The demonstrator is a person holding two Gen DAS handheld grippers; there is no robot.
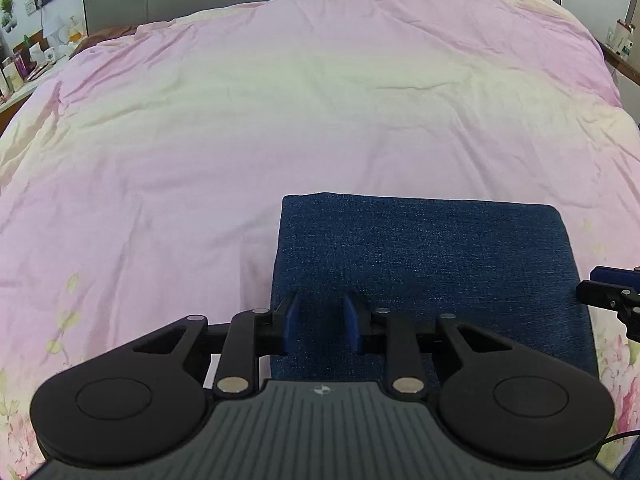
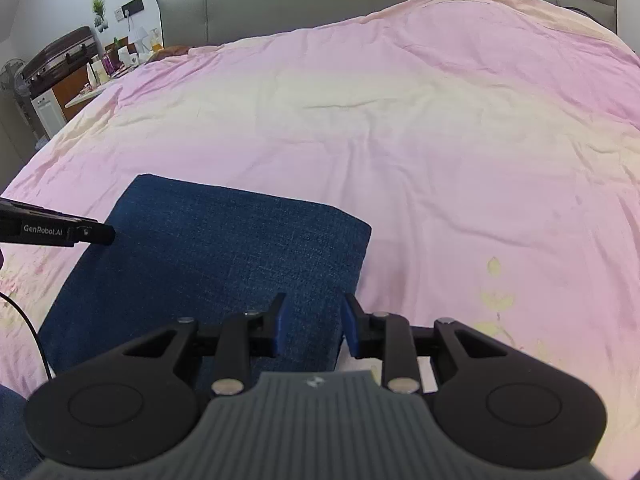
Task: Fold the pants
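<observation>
One bed under one pink quilt. One pair of blue pants, folded into a rectangle, lies flat on the quilt's near part. My two tongs, left and right, hover above the pants, jaws spread, pinching nothing.

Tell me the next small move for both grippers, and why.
Probably lift both clear. The folded dark blue denim pants lie as a neat flat rectangle on the pink bedsheet, and the left gripper and right gripper stand open, holding nothing.
</observation>
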